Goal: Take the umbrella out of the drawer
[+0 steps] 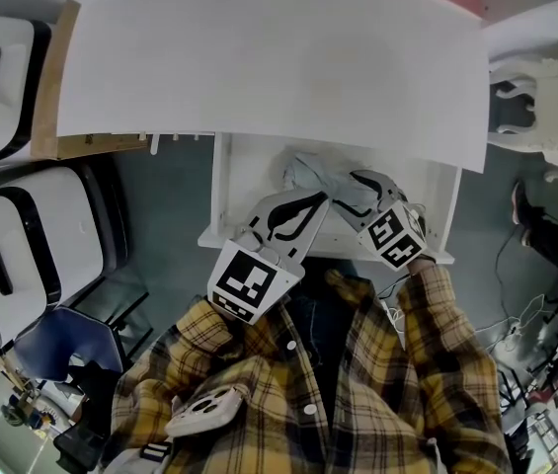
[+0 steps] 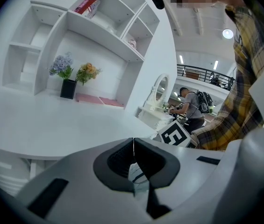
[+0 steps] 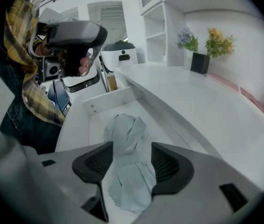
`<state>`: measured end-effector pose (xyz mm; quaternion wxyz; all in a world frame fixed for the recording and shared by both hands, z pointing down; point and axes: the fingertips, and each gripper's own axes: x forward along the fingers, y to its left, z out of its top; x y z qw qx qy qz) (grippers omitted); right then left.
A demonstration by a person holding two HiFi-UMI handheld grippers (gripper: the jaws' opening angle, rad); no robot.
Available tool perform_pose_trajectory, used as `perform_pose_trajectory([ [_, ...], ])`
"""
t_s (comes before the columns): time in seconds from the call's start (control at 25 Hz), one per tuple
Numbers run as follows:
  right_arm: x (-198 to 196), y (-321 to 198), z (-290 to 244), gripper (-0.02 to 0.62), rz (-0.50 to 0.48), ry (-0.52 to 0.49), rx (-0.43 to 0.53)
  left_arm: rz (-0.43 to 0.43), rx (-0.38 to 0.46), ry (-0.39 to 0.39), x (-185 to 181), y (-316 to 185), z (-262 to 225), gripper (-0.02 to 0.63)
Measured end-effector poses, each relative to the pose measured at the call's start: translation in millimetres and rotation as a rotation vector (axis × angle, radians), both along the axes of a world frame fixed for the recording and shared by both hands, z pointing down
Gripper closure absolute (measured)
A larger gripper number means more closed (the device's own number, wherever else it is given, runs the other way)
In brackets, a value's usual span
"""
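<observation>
The umbrella [image 3: 127,167], a folded pale grey-blue bundle, lies in the open white drawer [image 3: 78,125] under the desk. In the head view the umbrella [image 1: 318,178] sits at the back middle of the drawer [image 1: 221,181]. My right gripper [image 3: 131,148] points steeply down into the drawer, open, with the umbrella between its black pads [image 3: 99,161]; I see no squeeze on the cloth. From above, the right gripper [image 1: 358,188] is over the umbrella's right end. My left gripper [image 1: 318,202] hovers over the drawer's left half, beside the umbrella. The left gripper [image 2: 132,141] is shut with nothing in it.
The white desk top [image 1: 279,57] overhangs the drawer's back. White appliances [image 1: 2,255] and a blue seat [image 1: 61,349] stand at the left, a white vanity [image 1: 545,97] at the right. Shelves and a dark flower vase [image 2: 67,88] rise behind the desk. Another person [image 2: 192,107] stands far off.
</observation>
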<state>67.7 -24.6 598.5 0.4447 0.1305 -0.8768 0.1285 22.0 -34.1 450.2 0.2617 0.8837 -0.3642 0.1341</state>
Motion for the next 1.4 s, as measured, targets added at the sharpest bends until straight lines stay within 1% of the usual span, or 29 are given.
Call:
perform_pose_trajectory([
  [0.08, -0.4, 3.4, 6.3, 0.329, -0.037, 0.028, -0.002, -0.006, -0.002, 0.001, -1.0, 0.5, 1.0, 0.583],
  [0.2, -1.3, 10.0, 15.9, 0.306, -0.099, 0.069, -0.009, -0.013, -0.007, 0.002, -1.5, 2.3, 2.3, 0.583],
  [0.36, -3.1, 14.5, 29.4, 0.284, -0.178, 0.122, 0.0, -0.021, -0.012, -0.001, -3.5, 5.2, 4.1, 0.582],
  [0.6, -2.8, 16.3, 49.8, 0.27, -0.277, 0.188, 0.005, -0.032, -0.023, -0.003, -4.0, 9.2, 7.8, 0.583],
  [1.12, -5.4, 21.2, 82.1, 0.268, -0.332, 0.246, -0.063, -0.069, -0.032, -0.008, -13.1, 9.7, 10.0, 0.583],
  [1.28, -6.9, 24.0, 90.1, 0.268, -0.326, 0.241, -0.076, -0.076, -0.033, -0.008, -14.2, 9.2, 11.0, 0.583],
  [1.4, -7.1, 24.7, 94.4, 0.268, -0.316, 0.237, -0.067, -0.082, -0.035, -0.009, -14.7, 9.3, 11.2, 0.583],
])
